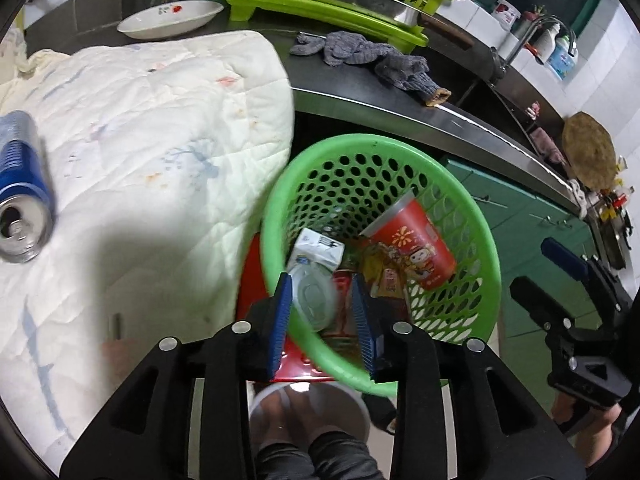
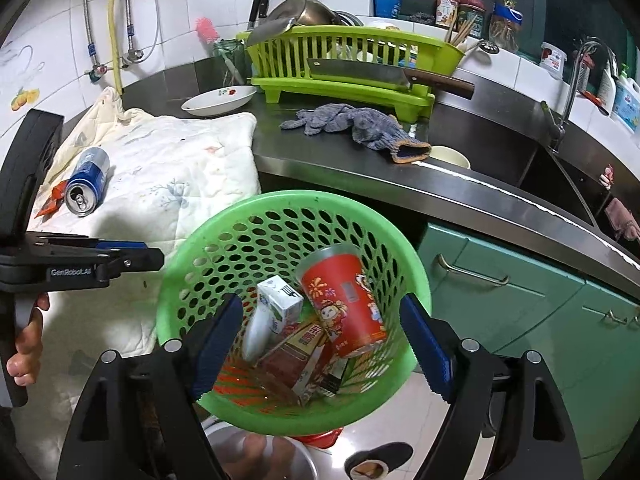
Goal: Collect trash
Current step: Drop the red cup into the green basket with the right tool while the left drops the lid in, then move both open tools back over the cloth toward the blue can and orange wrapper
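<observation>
Kitchen surface, white quilted cloth (image 2: 168, 176) over left end. Blue can (image 2: 87, 181) on its side there, open mouth toward viewer, long axis running away. Lies left of both tongs; left tongs (image 1: 322, 320) nearer, half open, empty. Right tongs (image 2: 324, 344) wide open, empty, over green basket (image 2: 280, 216) of trash.

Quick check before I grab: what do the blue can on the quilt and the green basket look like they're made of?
Blue can: looks like thin aluminium, glossy printed body, bare silvery top with an opened pull-tab. Green basket: looks like moulded plastic, smooth and slightly shiny, walls pierced with regular oval holes. White quilt under the can: stitched, padded fabric, matte.
</observation>
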The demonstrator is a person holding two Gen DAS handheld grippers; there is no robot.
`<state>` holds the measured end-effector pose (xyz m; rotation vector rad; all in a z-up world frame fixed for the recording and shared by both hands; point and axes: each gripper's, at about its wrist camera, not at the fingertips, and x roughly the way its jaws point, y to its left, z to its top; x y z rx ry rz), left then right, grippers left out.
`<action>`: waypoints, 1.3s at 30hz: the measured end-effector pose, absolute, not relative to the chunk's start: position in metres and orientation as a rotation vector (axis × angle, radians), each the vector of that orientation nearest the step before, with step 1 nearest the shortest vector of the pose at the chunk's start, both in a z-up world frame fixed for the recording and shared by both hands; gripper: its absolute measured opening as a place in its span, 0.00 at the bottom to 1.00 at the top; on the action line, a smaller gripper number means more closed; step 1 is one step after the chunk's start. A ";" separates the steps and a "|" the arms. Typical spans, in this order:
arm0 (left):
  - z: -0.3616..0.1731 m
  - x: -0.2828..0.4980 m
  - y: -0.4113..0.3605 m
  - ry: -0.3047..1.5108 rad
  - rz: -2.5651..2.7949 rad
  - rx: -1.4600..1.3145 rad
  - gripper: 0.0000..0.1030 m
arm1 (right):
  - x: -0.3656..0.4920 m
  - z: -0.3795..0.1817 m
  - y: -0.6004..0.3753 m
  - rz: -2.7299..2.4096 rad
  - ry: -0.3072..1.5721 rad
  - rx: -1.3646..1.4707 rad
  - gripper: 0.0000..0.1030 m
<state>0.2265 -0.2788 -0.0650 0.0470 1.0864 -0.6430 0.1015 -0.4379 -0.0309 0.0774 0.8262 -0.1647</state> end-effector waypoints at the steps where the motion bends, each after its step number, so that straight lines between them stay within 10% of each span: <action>1: -0.063 0.226 -0.275 1.080 -0.638 0.046 0.33 | 0.102 -0.030 -0.435 -0.162 0.825 0.076 0.77; 39: -0.011 0.257 -0.024 0.940 -0.155 -0.077 0.50 | 0.227 -0.014 -0.262 0.185 0.855 0.005 0.80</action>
